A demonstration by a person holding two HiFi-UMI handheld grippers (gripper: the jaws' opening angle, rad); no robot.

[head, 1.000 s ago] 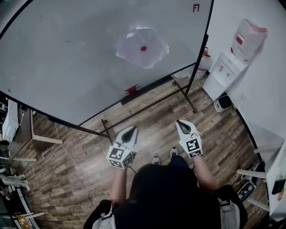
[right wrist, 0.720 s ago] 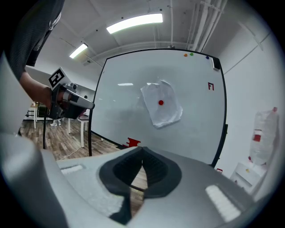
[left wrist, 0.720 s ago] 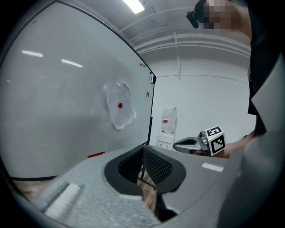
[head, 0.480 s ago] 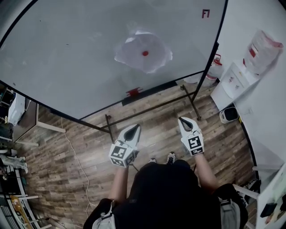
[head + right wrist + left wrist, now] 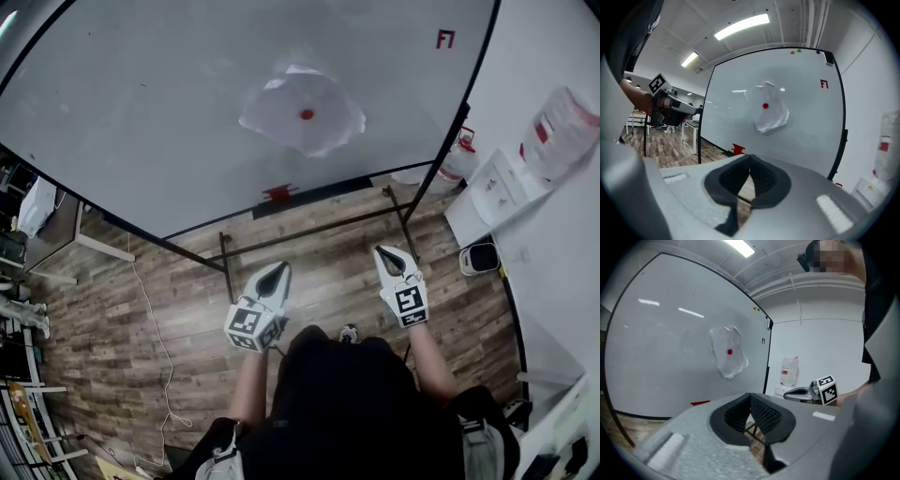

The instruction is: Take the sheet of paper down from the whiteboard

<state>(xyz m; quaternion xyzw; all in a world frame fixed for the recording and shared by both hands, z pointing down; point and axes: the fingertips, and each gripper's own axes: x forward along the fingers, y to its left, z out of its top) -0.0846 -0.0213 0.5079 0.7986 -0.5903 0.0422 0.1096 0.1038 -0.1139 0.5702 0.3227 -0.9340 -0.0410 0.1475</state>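
A crumpled white sheet of paper (image 5: pixel 302 114) hangs on the whiteboard (image 5: pixel 169 122), pinned by a red round magnet (image 5: pixel 307 114). The same paper (image 5: pixel 726 352) shows in the left gripper view, and the paper (image 5: pixel 767 112) in the right gripper view too. My left gripper (image 5: pixel 278 275) and right gripper (image 5: pixel 384 255) are both shut and hold nothing. They stay well short of the board, above the wooden floor, pointing towards it. In the left gripper view the right gripper (image 5: pixel 787 395) shows at the right.
The whiteboard stands on a black metal frame (image 5: pixel 309 225); a red clip (image 5: pixel 277 193) sits at its lower edge. A water dispenser (image 5: pixel 520 178) with a bottle stands at the right wall, beside a red extinguisher (image 5: pixel 457 159). Desks (image 5: pixel 47 234) and a cable (image 5: pixel 155 328) lie left.
Both grippers and the person have come closer to the whiteboard; the board and paper fill more of the head view. Both grippers stay shut.
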